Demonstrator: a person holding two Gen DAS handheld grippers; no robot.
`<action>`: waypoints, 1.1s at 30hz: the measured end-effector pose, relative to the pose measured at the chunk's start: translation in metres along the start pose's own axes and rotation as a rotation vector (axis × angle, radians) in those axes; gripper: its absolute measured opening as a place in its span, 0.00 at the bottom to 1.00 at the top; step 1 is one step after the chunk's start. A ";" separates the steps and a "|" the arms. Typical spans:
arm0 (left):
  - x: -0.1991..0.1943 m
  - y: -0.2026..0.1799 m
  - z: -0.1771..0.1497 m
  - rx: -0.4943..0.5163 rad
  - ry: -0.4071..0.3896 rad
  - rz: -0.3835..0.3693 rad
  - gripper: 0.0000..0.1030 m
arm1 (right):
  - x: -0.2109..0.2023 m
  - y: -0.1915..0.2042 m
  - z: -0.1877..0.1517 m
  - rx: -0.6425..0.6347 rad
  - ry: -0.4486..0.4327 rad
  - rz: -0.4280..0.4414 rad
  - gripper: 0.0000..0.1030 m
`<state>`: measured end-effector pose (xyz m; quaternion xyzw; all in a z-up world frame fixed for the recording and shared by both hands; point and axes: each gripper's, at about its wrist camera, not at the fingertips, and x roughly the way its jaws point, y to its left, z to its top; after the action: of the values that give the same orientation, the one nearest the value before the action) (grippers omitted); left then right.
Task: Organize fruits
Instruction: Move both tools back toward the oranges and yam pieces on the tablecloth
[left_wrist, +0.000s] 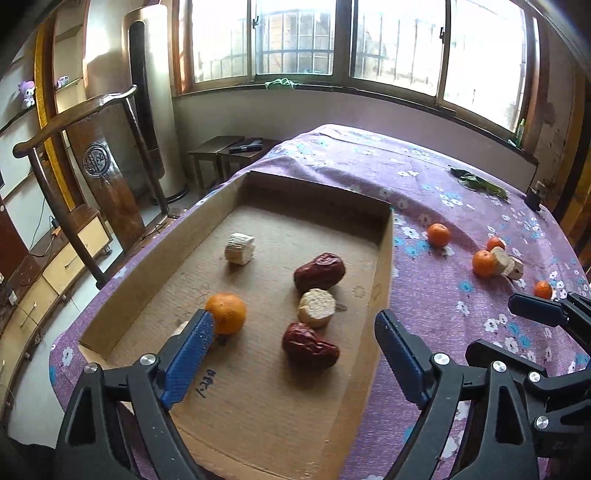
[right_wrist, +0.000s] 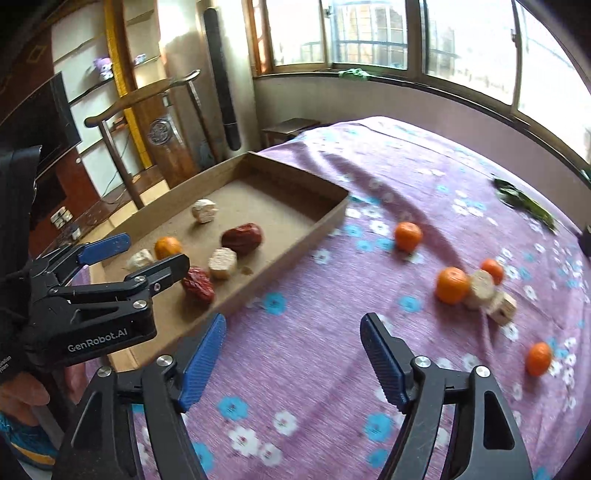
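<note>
A shallow cardboard tray (left_wrist: 384, 258) lies on the purple flowered cloth. It holds a mandarin (left_wrist: 226, 313), two red dates (left_wrist: 320, 271) and several pale cut chunks (left_wrist: 240, 248). My left gripper (left_wrist: 292, 316) hangs open over the tray's near half with nothing between its fingers. My right gripper (right_wrist: 293, 325) is open and empty above bare cloth, right of the tray (right_wrist: 280, 254). On the cloth further right lie several mandarins (right_wrist: 452, 285) and two pale chunks (right_wrist: 480, 286). The left gripper (right_wrist: 147, 254) also shows at the left edge of the right wrist view.
Green leaves (left_wrist: 476, 182) and a small dark object (left_wrist: 533, 197) sit at the table's far right. A wooden chair (left_wrist: 92, 147) stands beyond the table's left edge, with low stools (left_wrist: 225, 151) under the window. A person's hand (right_wrist: 22, 398) holds the left gripper.
</note>
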<state>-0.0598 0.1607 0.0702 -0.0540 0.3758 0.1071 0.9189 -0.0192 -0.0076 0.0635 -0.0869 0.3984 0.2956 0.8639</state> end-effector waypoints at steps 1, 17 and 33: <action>0.000 -0.008 0.000 0.010 0.001 -0.007 0.86 | -0.003 -0.005 -0.002 0.012 -0.002 -0.010 0.80; 0.006 -0.099 -0.002 0.135 0.006 -0.107 0.86 | -0.037 -0.086 -0.043 0.162 0.006 -0.122 0.83; 0.023 -0.143 -0.001 0.197 0.045 -0.186 0.86 | -0.044 -0.134 -0.067 0.254 0.023 -0.162 0.83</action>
<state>-0.0100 0.0254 0.0559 -0.0004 0.3985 -0.0172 0.9170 -0.0065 -0.1609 0.0403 -0.0119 0.4342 0.1711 0.8844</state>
